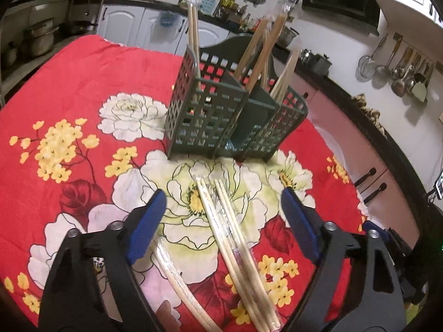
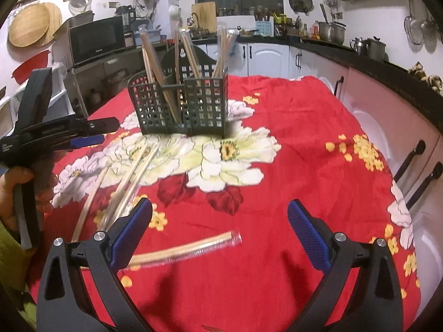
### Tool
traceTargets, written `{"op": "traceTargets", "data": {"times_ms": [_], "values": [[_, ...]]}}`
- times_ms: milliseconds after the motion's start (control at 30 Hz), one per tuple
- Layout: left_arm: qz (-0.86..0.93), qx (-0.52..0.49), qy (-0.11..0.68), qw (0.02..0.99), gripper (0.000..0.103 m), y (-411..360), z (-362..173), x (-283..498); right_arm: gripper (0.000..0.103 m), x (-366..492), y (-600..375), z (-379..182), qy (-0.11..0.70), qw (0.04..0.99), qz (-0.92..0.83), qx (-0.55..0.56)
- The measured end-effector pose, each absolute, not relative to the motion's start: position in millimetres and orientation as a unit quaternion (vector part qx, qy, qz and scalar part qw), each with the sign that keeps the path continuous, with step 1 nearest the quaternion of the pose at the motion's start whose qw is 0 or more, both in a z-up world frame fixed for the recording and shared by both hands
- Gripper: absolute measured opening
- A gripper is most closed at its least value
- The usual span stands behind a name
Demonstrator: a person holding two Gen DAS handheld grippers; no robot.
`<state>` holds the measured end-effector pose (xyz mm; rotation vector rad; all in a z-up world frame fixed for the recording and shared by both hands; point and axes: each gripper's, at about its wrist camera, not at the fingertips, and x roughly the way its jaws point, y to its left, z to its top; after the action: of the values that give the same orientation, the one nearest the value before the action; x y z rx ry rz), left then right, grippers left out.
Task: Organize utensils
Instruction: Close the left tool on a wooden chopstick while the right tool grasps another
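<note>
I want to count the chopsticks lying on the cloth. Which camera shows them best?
The right wrist view: it shows the wrapped chopsticks spread out, plus one pair lying apart. The left wrist view shows only the close ones, partly cut off.

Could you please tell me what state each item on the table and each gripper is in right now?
Left gripper: open, empty, over the loose chopsticks.
Right gripper: open, empty.
Caddy: upright on the cloth, several wrapped chopsticks standing inside.
Loose chopsticks: wrapped, lying flat before the caddy.
Single pair: wrapped, lying flat, apart from the rest.
</note>
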<state>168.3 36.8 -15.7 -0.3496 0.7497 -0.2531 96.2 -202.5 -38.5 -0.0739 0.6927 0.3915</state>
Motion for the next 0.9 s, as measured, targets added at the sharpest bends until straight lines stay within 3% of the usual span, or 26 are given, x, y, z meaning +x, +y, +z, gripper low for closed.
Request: {"op": "traceTargets", "data": {"times_ms": [200, 367, 567, 700, 767, 900], "values": [[-0.124, -0.171, 0.386, 0.898, 0.057, 36.3, -25.6, 176.3, 0.094, 99.1, -202.2, -54.3, 0.376, 0.908, 0.185, -0.024], [-0.128, -0.170, 0.411, 0.886, 0.054, 35.7, -36.4, 190.0, 0.071, 106.1, -202.5, -69.2, 0.424, 0.886, 0.187, 0.005], [-0.131, -0.182, 0.441, 0.869, 0.042, 39.6, -51.6, 208.4, 0.069, 117.7, -203.3, -80.2, 0.450, 0.871, 0.190, 0.051], [-0.130, -0.185, 0.447, 0.865, 0.041, 39.3, -54.4, 216.5, 0.068, 126.6, -200.7, -80.4, 0.450, 0.872, 0.184, 0.058], [-0.128, -0.181, 0.450, 0.865, 0.040, 38.1, -54.4, 222.8, 0.063, 133.6, -201.4, -81.5, 0.453, 0.871, 0.180, 0.064], [-0.121, -0.174, 0.456, 0.865, 0.030, 36.0, -57.3, 234.5, 0.049, 139.3, -203.6, -81.9, 0.451, 0.873, 0.172, 0.070]]}}
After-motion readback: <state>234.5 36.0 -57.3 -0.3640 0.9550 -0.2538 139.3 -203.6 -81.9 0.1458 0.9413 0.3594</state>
